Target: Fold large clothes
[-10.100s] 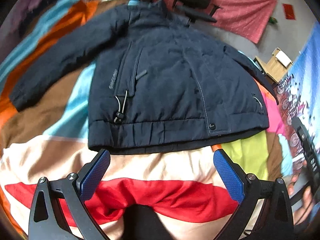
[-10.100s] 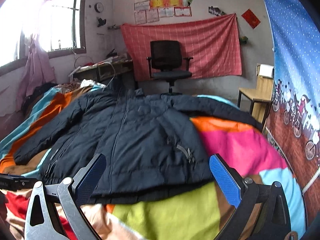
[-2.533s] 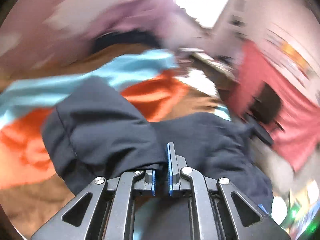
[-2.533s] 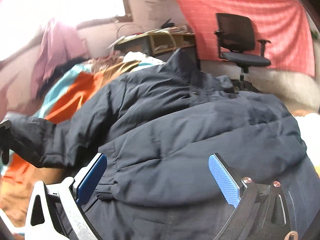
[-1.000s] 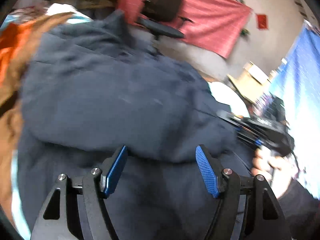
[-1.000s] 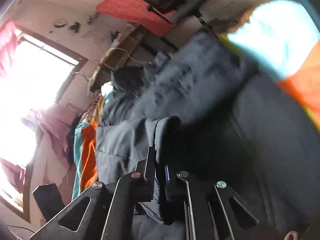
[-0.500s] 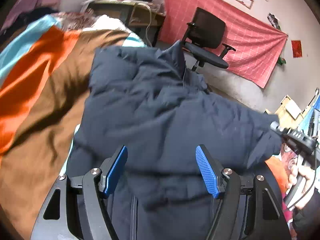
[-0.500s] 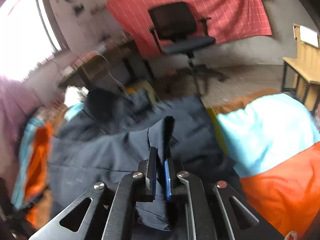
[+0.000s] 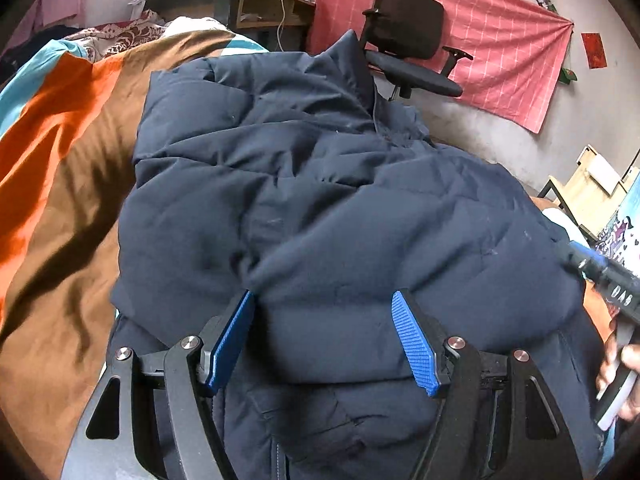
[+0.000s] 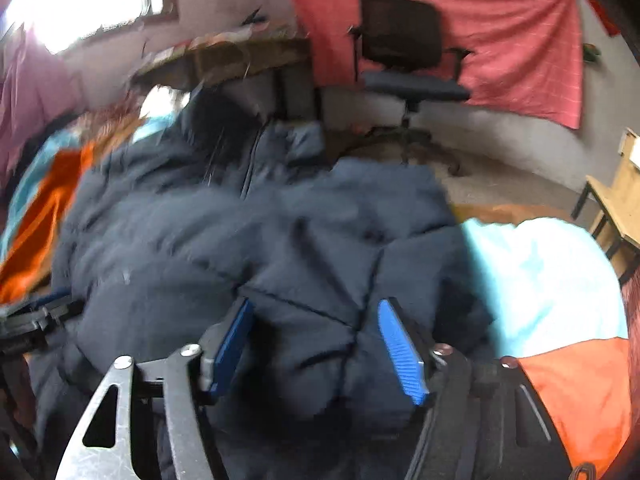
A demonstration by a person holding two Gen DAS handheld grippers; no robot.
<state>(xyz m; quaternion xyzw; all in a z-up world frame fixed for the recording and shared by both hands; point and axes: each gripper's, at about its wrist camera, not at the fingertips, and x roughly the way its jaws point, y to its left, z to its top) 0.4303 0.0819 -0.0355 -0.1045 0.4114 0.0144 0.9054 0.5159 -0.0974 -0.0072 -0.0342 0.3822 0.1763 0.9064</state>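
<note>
jacket: puffy, soft, bulky, likely springs back; grip hem edge
left gripper: released
right gripper: released

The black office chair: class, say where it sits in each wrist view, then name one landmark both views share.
Left wrist view: the black office chair is at the top, right of centre, just past the jacket's raised collar.
Right wrist view: the chair is at the top, right of centre, standing clear beyond the jacket.
Shared landmark: the red checked cloth hanging on the wall behind the chair.
</note>
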